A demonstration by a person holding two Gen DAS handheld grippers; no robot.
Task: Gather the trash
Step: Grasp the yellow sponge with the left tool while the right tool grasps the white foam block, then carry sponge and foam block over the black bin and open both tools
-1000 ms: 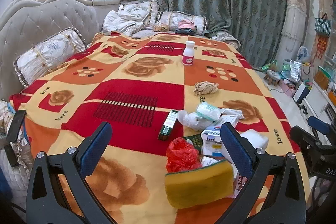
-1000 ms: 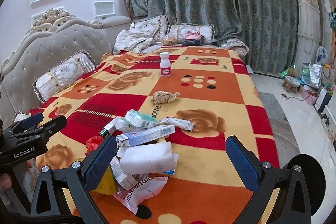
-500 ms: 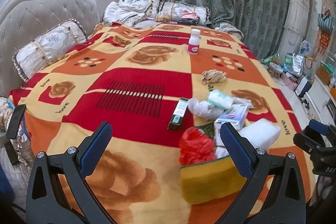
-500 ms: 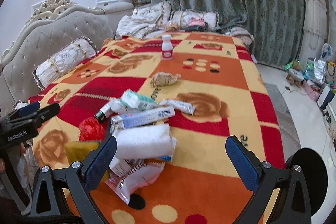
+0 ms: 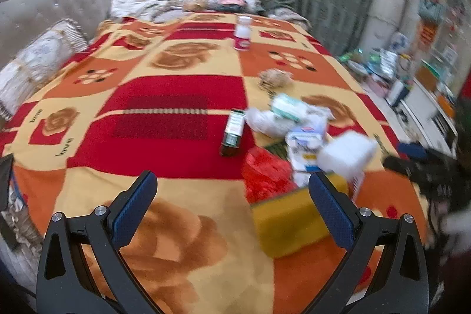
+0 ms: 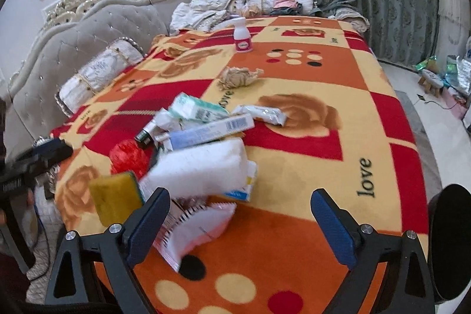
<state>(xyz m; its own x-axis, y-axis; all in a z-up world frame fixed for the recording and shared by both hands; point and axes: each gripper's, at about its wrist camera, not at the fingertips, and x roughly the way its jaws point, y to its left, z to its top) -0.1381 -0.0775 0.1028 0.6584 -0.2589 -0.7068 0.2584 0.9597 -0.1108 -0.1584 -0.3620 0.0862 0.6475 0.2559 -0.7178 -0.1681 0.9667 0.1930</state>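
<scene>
A pile of trash lies on the patterned blanket [image 6: 323,240]: a white sponge [image 6: 203,167], a yellow sponge [image 6: 114,196], a red plastic bag [image 6: 128,155], a long carton [image 6: 209,131] and a pink-white wrapper [image 6: 197,228]. My right gripper [image 6: 241,225] hangs just over the wrapper. Its jaws are closing but stand wide, and the pads press on nothing. My left gripper [image 5: 232,208] is open over bare blanket, with the yellow sponge [image 5: 285,222] by its right finger and the red bag [image 5: 265,172] just beyond.
Farther up the bed lie a crumpled paper ball [image 6: 238,75], a white bottle with a pink label [image 6: 243,36] and a small dark bottle [image 5: 234,131]. Pillows [image 6: 97,72] and a tufted headboard line the left. The floor on the right holds clutter [image 5: 382,64].
Both grippers have sunk and tipped toward the trash pile, which now looks closer and larger. The right jaws stand slightly narrower. The left view has become blurred.
</scene>
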